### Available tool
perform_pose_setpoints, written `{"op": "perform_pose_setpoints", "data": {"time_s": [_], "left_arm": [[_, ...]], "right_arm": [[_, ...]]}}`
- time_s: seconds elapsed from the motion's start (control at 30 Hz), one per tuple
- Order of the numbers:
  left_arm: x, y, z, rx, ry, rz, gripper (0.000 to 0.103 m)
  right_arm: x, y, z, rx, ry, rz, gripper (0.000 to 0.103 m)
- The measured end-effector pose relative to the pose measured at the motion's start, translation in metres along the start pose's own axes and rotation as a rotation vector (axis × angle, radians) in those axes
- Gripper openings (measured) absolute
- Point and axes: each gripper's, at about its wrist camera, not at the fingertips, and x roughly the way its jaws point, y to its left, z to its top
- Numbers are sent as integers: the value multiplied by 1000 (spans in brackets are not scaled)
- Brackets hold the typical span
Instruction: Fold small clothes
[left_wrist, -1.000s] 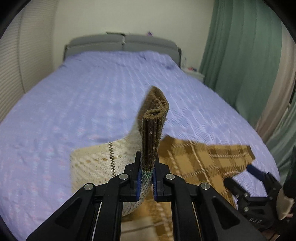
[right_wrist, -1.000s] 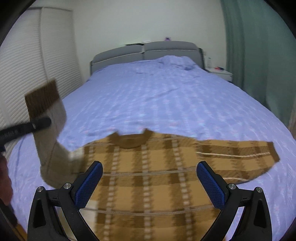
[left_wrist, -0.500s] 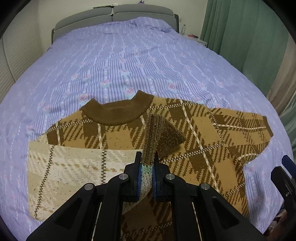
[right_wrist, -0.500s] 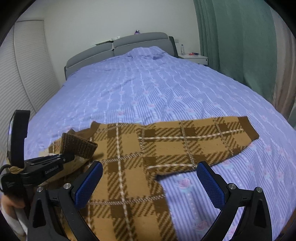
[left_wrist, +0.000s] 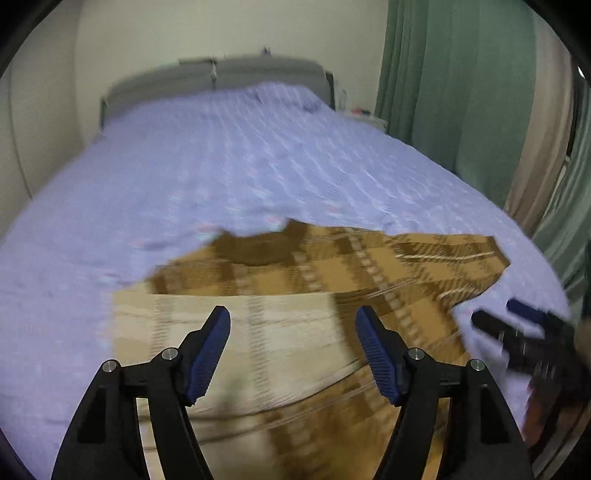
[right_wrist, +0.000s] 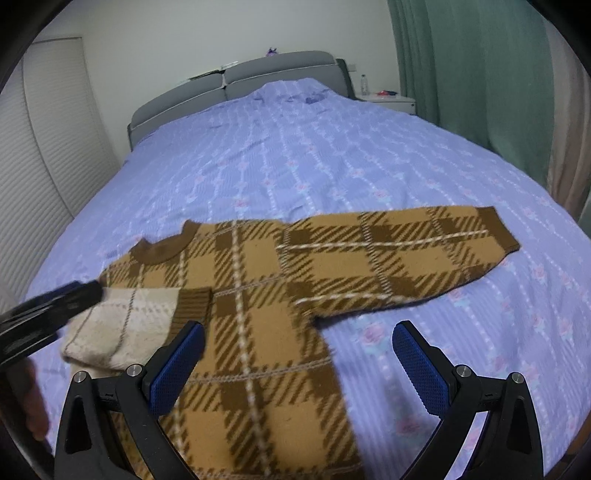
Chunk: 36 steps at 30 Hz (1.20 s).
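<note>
A brown plaid sweater (right_wrist: 266, 295) (left_wrist: 332, 266) lies flat on the bed, neck toward the headboard. Its left sleeve (right_wrist: 125, 325) (left_wrist: 229, 325) is folded across the chest with the pale inside up, and the brown cuff (right_wrist: 194, 304) lies flat. The other sleeve (right_wrist: 406, 251) stretches out to the right. My left gripper (left_wrist: 291, 325) (right_wrist: 92, 291) hovers over the folded sleeve; its jaws are opening with nothing between them. My right gripper (right_wrist: 299, 332) (left_wrist: 495, 312) stands open above the sweater's lower right side and holds nothing.
The bed has a lilac flowered sheet (right_wrist: 332, 155) and a grey headboard (right_wrist: 258, 74). Green curtains (right_wrist: 480, 74) hang along the right side, beside a white nightstand (right_wrist: 388, 99). A white slatted wardrobe (right_wrist: 44, 147) stands on the left.
The left gripper carried the cuff down onto the sweater, let go of it and opened. The sleeve now lies folded flat. The right gripper stayed open and barely moved over the last half second.
</note>
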Motion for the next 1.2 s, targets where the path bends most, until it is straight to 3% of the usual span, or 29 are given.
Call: {"op": "perform_pose_setpoints", "data": {"time_s": [0.17, 0.43, 0.63, 0.83, 1.0, 1.1, 1.2], "left_arm": [[-31, 53, -52, 83, -23, 151, 70], [-26, 119, -111, -19, 50, 159, 58], [-6, 128, -109, -79, 39, 119, 53], [25, 135, -106, -178, 58, 77, 41], [33, 141, -105, -215, 54, 94, 38], [35, 144, -107, -211, 56, 99, 38], [32, 144, -106, -222, 54, 103, 37]], "right_arm": [[12, 31, -12, -42, 27, 58, 103], [43, 81, -28, -58, 72, 117, 101], [58, 94, -33, -27, 101, 130, 94], [70, 86, -35, 54, 139, 144, 86], [83, 77, -36, 124, 156, 146, 84], [86, 78, -33, 147, 160, 143, 76], [90, 86, -32, 117, 172, 126, 54]]}}
